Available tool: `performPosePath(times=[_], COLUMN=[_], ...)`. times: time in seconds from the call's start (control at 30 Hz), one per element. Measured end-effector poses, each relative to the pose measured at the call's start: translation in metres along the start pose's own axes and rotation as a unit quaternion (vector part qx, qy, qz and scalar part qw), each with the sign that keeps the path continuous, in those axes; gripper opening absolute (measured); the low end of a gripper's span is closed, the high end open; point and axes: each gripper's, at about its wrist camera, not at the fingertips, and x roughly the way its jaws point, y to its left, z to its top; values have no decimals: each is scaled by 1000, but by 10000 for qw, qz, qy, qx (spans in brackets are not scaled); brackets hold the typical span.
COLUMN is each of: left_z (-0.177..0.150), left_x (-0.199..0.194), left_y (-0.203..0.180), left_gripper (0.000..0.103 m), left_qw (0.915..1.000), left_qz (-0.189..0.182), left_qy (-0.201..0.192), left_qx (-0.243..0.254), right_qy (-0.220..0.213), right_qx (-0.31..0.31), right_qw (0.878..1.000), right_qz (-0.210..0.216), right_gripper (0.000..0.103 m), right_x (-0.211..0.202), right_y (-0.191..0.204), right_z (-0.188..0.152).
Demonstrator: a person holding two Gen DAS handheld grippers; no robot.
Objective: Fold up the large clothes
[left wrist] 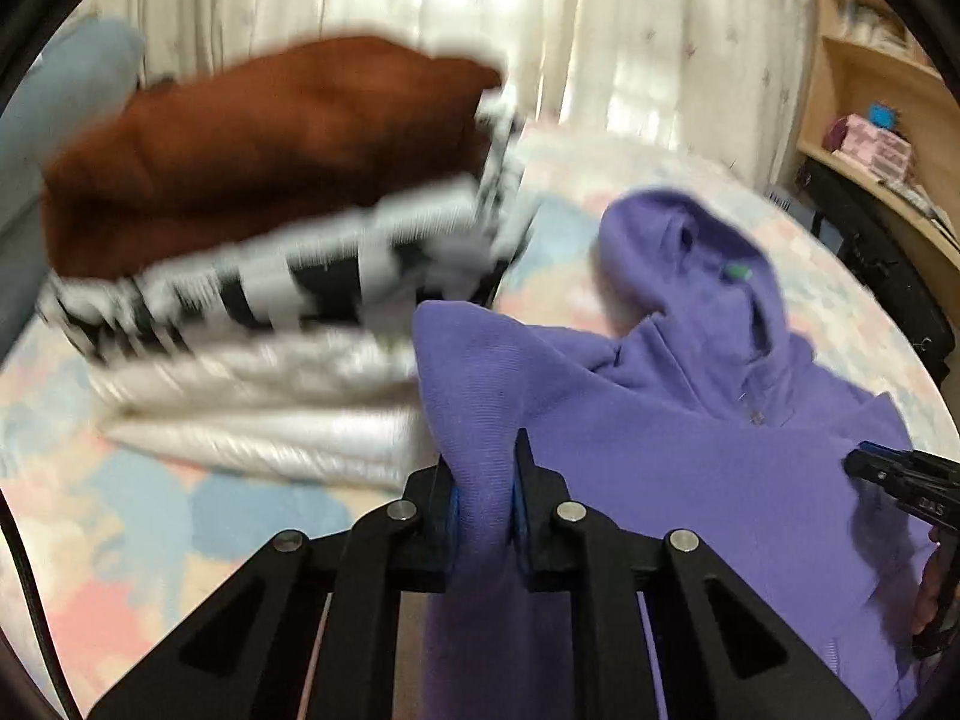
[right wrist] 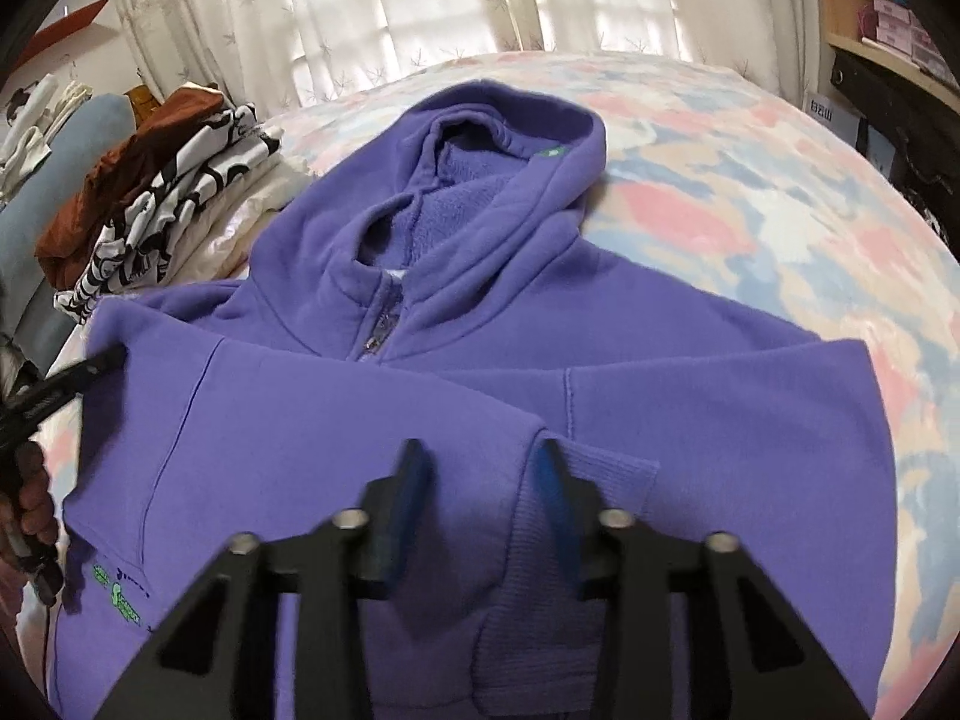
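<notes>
A bed (right wrist: 750, 192) with a pastel patchwork cover in pink, blue and cream carries everything. A purple zip hoodie (right wrist: 420, 324) lies spread front-up on the bed, its hood (right wrist: 510, 138) toward the pale curtains (right wrist: 420, 0) and its zipper (right wrist: 378, 336) closed at the neck. Left of the hoodie, on the same bed, sits a stack of folded clothes (left wrist: 270, 240): a rust-brown piece on top, a black-and-white printed one under it, and shiny white fabric at the bottom. Right of the hoodie, past the bed's edge, stand wooden shelves (left wrist: 870, 90).

The left claw (left wrist: 485, 498) is clamped on a raised fold of the hoodie's ribbed fabric at its left side. The right claw (right wrist: 483, 480) hangs over the hoodie's ribbed cuff (right wrist: 600, 480) near the front, its pads parted with purple cloth between them; I cannot tell whether they press on it.
</notes>
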Motion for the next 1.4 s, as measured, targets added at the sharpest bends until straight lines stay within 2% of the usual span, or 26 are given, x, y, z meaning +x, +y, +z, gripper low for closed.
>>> performPosePath(times=[0.1, 0.13, 0.2, 0.23, 0.3, 0.37, 0.47, 0.6, 0.7, 0.77, 0.8, 0.93, 1.03, 1.1, 1.2, 1.3, 1.33, 1.4], left_z=[-1, -3, -8, -13, -16, -16, -13, -13, -21, -25, -29, -48, -63, -72, -79, -79, -78, -77], left_x=[-8, 1, 18, 28, 35, 28, 7, -22, -42, -46, -47, -36, -19, -8, 1, 1, -1, -4], left_y=[-14, -20, -18, -14, -10, -8, -4, -10, -23, -37, -44, -72, -84, -85, -78, -61, -58, -58], left_gripper=[12, 12, 15, 19, 26, 36, 50, 50, 50, 36, 33, 31, 31, 31, 31, 31, 31, 34], left_qw=[9981, 9962, 9940, 9926, 9913, 9907, 9904, 9919, 9954, 9970, 9971, 9972, 9957, 9951, 9944, 9948, 9948, 9950], left_qz=[315, 527, 739, 859, 973, 1094, 1161, 1005, 690, 471, 415, 103, 145, 336, 493, 229, 181, 98], left_qy=[-290, -209, 55, 274, 453, 432, 359, 316, 346, 460, 521, 721, 918, 929, 937, 915, 904, 911], left_qx=[440, 661, 799, 807, 763, 687, 654, 709, 561, 419, 382, 157, -13, 8, 15, -378, -426, -403], right_qy=[-222, -177, 26, 16, -2, -31, -130, -252, -276, -193, -139, -38, 67, 161, 201, 9, 15, 1], right_qx=[122, 143, 199, 240, 291, 279, 7, -193, -207, -195, -180, -264, -319, -392, -365, -218, -103, 106], right_qw=[9997, 9996, 9990, 9991, 9991, 9994, 9995, 9993, 9994, 9994, 9993, 9972, 9958, 9961, 9981, 9997, 9997, 9989], right_qz=[-25, -160, -392, -353, -308, -201, -278, -180, 57, 196, 303, 703, 859, 775, 459, 51, 202, 461], right_gripper=[31, 31, 31, 31, 31, 31, 31, 31, 31, 31, 31, 31, 31, 31, 31, 26, 19, 18], right_x=[-4, 0, 12, 11, 5, -8, -26, -52, -62, -61, -60, -53, -41, -31, -21, -26, -27, -35], right_y=[-4, -4, -7, -8, -10, -10, -7, -3, 6, 14, 20, 53, 69, 74, 59, 30, 20, 7], right_z=[3, 3, 1, 1, 1, -1, -7, -18, -27, -31, -33, -41, -45, -48, -53, -55, -55, -58])
